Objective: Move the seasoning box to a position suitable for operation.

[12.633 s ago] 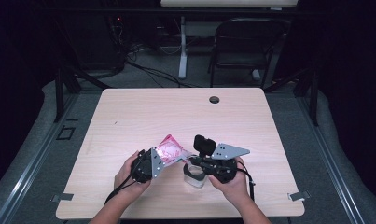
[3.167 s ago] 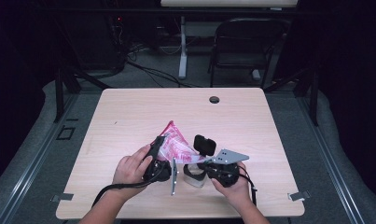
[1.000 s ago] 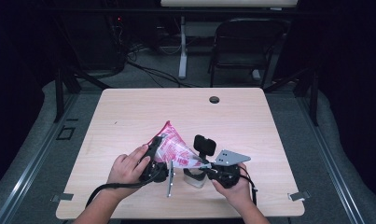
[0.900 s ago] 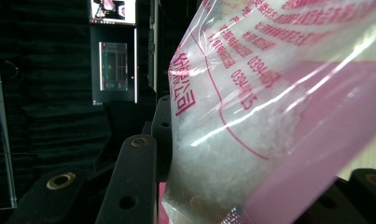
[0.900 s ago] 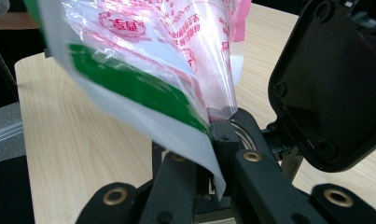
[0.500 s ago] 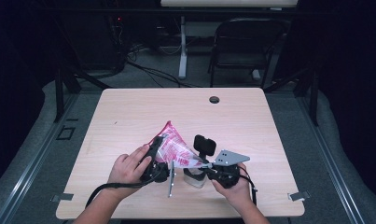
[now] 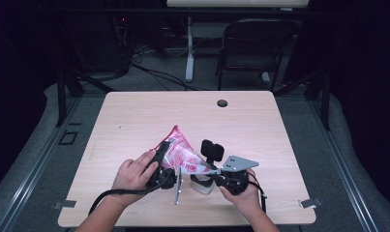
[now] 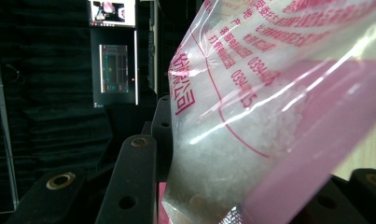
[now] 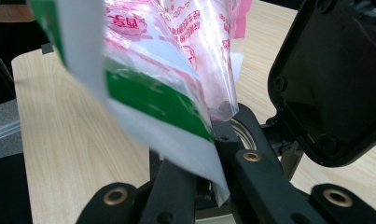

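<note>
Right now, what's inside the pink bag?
White granules sit inside the pink bag, seen through the clear film. How full it is can't be told; print and pink film cover the rest.

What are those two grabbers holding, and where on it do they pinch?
Both hold the pink printed plastic bag. The left gripper clamps its pink end; the right gripper pinches its white-and-green edge, above a small container.

Light falls from overhead onto the pale wooden table, bright and even, while the room around it sinks into near-black with only a soft shadow under the hands. In the left gripper view the pink-printed clear plastic bag sits so close it blurs, white glare streaking its film. In the right gripper view the bag's green-and-white edge smears out of focus.
</note>
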Action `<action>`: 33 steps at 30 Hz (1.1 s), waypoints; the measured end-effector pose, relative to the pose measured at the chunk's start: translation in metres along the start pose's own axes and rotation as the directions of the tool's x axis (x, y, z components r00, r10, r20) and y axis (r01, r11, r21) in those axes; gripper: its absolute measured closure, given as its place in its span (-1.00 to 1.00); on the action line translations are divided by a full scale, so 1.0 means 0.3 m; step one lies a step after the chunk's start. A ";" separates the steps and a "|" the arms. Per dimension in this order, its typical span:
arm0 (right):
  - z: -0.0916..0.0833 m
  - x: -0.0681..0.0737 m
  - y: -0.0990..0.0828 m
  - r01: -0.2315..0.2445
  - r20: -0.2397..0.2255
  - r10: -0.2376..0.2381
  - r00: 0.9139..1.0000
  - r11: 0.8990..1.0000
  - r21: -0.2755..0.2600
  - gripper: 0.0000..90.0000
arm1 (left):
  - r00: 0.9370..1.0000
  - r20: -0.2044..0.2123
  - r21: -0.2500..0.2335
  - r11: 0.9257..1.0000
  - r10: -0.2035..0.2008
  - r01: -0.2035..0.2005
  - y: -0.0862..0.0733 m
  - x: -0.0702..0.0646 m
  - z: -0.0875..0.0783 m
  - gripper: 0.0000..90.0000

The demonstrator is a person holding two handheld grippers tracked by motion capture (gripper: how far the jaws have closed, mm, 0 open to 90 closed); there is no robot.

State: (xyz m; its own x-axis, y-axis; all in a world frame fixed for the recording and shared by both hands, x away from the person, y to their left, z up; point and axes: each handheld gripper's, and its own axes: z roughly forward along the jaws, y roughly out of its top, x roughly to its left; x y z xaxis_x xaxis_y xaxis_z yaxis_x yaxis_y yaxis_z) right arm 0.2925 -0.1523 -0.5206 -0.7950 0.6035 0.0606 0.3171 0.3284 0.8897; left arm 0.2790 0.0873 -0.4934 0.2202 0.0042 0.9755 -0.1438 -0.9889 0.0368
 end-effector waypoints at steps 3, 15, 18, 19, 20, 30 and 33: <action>0.000 -0.001 -0.001 -0.001 0.001 0.001 1.000 1.000 0.000 0.98 | 1.000 -0.002 -0.003 1.000 0.001 -0.001 0.001 0.001 0.000 0.52; 0.001 0.001 -0.002 -0.002 0.001 0.002 1.000 1.000 0.003 0.98 | 1.000 -0.003 -0.005 1.000 -0.001 0.001 0.006 0.004 -0.002 0.52; 0.001 0.001 -0.002 -0.002 0.002 0.002 1.000 1.000 0.003 0.98 | 1.000 -0.010 -0.008 1.000 0.004 -0.004 0.007 0.005 -0.002 0.52; 0.001 0.001 -0.002 -0.001 0.003 0.001 1.000 1.000 0.003 0.98 | 1.000 -0.004 -0.006 1.000 -0.001 0.001 0.006 0.003 -0.002 0.52; 0.001 0.001 -0.002 -0.001 0.003 0.001 1.000 1.000 0.003 0.98 | 1.000 -0.003 -0.007 1.000 -0.001 0.001 0.006 0.004 -0.002 0.52; 0.004 0.002 -0.004 -0.001 0.001 0.001 1.000 1.000 0.009 0.98 | 1.000 -0.001 -0.002 1.000 0.001 -0.001 0.010 0.006 -0.004 0.52; 0.005 0.002 -0.005 -0.003 0.001 0.003 1.000 1.000 0.008 0.98 | 1.000 -0.004 -0.003 1.000 0.003 -0.003 0.010 0.007 -0.003 0.52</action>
State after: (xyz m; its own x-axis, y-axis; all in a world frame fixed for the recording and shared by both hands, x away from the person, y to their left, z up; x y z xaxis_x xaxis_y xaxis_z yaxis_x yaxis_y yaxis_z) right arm 0.2923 -0.1513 -0.5225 -0.7935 0.6053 0.0623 0.3233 0.3327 0.8859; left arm 0.2783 0.0843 -0.4911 0.2157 0.0018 0.9765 -0.1475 -0.9885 0.0344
